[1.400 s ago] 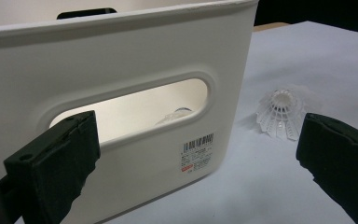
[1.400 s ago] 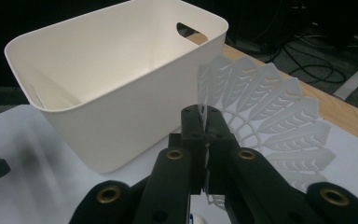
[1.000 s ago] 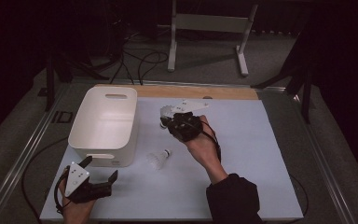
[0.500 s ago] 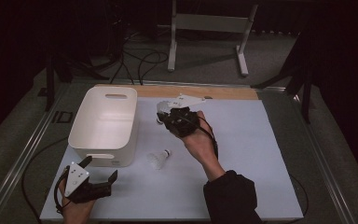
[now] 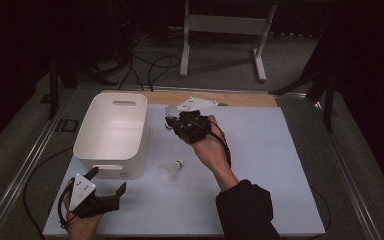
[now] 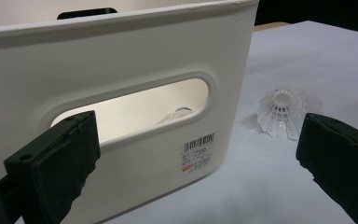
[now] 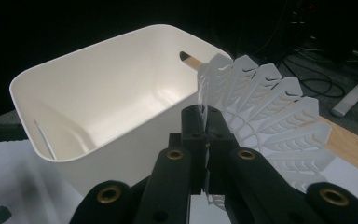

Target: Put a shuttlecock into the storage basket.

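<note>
The right gripper point(image 7: 205, 140), fingers pinched on a white shuttlecock point(image 7: 265, 126), carries it beside the white bin point(image 5: 111, 131); next, over the rim and release, while the left gripper point(image 5: 105, 192) idles wide on the table point(image 5: 280, 150)

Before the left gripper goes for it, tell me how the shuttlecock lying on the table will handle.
The shuttlecock probably weighs very little: its skirt is thin openwork plastic. That skirt likely flexes under the pads, so grip gently. Lying on its side on the table, it may roll in an arc if nudged.
</note>
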Tool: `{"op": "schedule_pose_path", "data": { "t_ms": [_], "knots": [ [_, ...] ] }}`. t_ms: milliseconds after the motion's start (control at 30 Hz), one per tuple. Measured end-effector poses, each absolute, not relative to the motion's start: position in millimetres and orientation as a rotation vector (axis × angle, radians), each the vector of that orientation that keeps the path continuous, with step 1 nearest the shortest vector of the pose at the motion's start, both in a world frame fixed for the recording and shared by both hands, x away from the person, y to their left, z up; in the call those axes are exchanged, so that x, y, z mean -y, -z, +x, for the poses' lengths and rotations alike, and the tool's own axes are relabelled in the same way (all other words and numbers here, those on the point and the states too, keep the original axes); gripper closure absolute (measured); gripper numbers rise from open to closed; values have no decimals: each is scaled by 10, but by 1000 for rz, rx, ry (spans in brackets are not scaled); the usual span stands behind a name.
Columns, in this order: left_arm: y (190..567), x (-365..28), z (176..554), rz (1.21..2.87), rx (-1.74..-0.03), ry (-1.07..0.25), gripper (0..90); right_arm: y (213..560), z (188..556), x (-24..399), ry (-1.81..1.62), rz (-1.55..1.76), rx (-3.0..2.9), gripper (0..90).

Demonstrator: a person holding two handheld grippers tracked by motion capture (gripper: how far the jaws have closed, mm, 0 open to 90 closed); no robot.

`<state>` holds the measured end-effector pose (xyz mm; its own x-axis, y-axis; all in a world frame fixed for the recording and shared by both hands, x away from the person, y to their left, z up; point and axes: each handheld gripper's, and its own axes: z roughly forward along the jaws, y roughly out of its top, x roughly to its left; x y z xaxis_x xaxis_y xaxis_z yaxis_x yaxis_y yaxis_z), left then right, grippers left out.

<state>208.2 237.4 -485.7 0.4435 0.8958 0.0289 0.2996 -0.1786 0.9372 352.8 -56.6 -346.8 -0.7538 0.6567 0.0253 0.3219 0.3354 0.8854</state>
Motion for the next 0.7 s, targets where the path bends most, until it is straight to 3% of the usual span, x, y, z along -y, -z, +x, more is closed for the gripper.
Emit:
{"op": "schedule_pose_path", "data": {
  "t_ms": [700],
  "knots": [
    [4857, -2374, 2081, 1713, -1038, -760, 1, 3374, 3624, 477, -1394, 858, -2260, 897]
  ]
}}
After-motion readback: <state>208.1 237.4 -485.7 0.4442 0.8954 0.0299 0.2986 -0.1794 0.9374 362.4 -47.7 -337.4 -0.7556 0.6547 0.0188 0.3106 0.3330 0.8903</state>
